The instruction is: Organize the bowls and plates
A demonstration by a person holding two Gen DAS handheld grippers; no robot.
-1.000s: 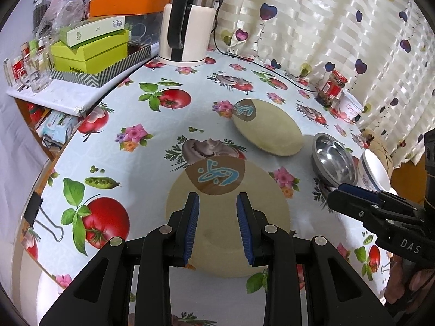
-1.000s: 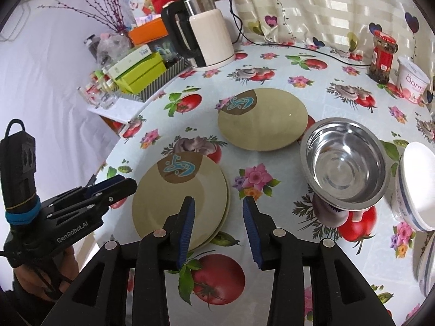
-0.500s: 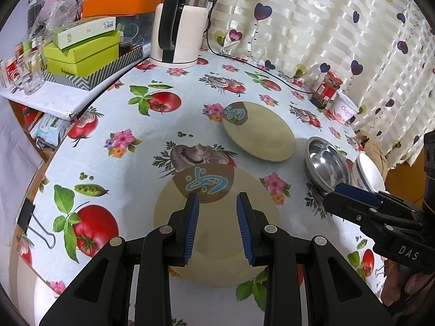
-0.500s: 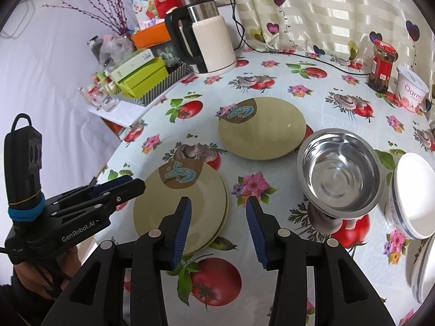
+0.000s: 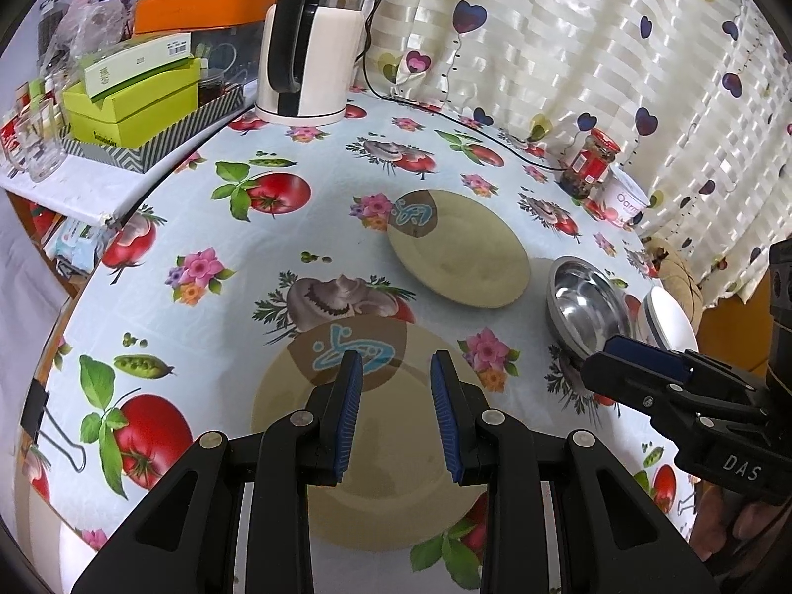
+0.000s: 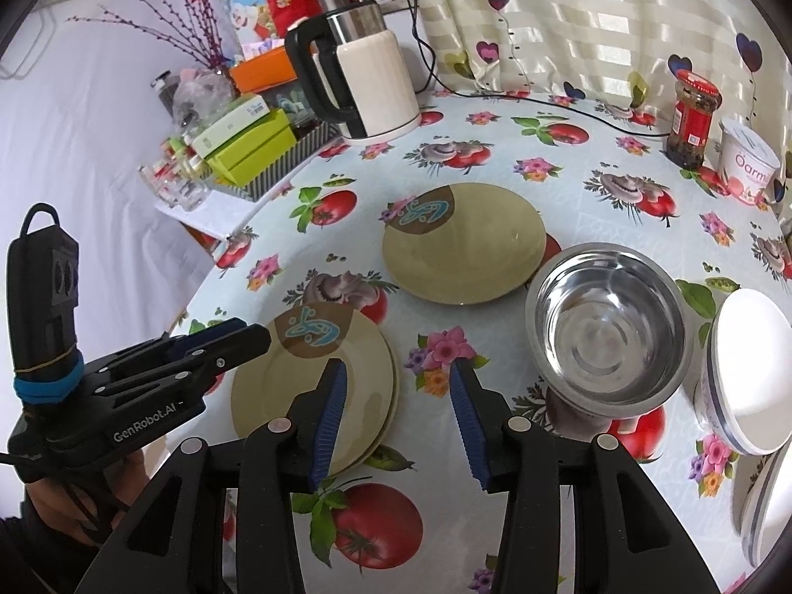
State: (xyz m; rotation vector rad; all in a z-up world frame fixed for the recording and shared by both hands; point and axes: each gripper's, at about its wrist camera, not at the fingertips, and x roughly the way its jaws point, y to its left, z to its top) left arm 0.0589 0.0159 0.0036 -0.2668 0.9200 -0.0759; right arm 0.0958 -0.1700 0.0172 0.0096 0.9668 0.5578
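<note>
Kettle, jar, tub: upper frame. Steel bowl, white bowl: right. Single plate: centre. Stacked plates: beneath left gripper, jaws released, empty. Right gripper likewise released.

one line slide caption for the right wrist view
Open right gripper above stacked plates, steel bowl to the right.

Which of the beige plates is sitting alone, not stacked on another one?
The far plate, next to the steel bowl and toward the kettle. The near plate, under the left gripper, has a second rim showing beneath it.
</note>
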